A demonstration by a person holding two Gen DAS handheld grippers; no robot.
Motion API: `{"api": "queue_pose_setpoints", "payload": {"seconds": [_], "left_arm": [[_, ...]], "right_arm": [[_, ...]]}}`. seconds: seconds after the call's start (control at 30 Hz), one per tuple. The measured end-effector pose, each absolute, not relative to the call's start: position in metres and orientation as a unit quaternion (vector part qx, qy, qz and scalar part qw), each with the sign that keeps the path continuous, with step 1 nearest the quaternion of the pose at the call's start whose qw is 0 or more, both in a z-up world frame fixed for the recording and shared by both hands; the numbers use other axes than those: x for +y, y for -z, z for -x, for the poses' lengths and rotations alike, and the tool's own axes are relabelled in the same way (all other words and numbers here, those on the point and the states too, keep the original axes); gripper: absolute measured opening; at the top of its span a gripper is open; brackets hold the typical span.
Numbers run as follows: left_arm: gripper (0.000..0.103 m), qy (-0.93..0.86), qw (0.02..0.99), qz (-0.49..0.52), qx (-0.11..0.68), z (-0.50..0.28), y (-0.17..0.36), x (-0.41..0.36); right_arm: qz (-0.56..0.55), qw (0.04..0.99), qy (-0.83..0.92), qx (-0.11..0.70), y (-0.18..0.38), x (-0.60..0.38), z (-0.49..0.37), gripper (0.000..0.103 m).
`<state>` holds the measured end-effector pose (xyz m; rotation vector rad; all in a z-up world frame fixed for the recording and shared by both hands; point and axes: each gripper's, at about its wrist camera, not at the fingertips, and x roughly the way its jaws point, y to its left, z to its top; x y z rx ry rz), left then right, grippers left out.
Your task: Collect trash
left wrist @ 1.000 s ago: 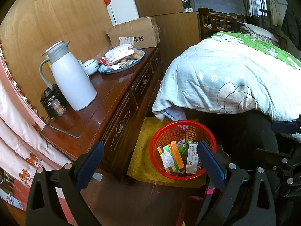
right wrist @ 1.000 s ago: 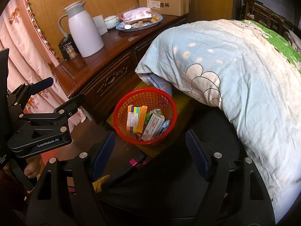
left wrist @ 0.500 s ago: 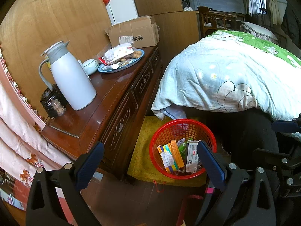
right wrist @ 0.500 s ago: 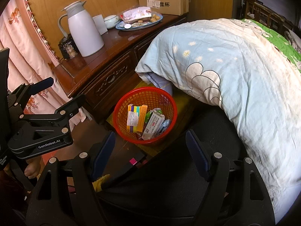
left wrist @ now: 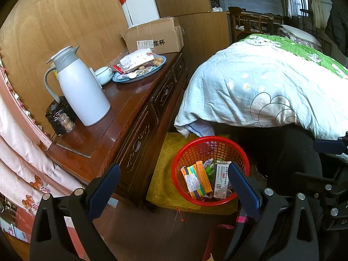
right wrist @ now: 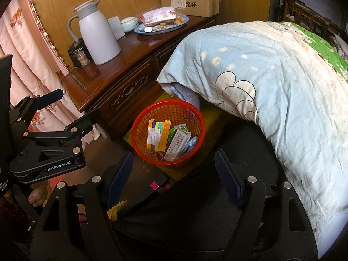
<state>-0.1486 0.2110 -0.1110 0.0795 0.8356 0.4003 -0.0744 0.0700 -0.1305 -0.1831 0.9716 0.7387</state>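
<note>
Where legible, "GenRobot.AI" on left tongs (right wrist: 67,105)

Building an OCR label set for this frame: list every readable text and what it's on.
"浆杯": side of the cardboard box on the cabinet.
"GenRobot.AI": body of the left hand-held gripper, seen in the right wrist view.
White sticker on the cardboard box: too small to read.
Cartons in the red basket: print, labels and a square code visible, all too small to read.
</note>
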Motion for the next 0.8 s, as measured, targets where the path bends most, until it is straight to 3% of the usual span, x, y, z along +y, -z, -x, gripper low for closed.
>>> {"api": "queue_pose_setpoints", "payload": {"seconds": [0.8], "left_arm": [[0.097,-0.19,0.893,-0.049,0.405,0.1484,0.1127,0.2046]], "right_arm": [[0.081,0.817,-0.346,0.454,0.1293,0.0685,0.0761,0.075]]}}
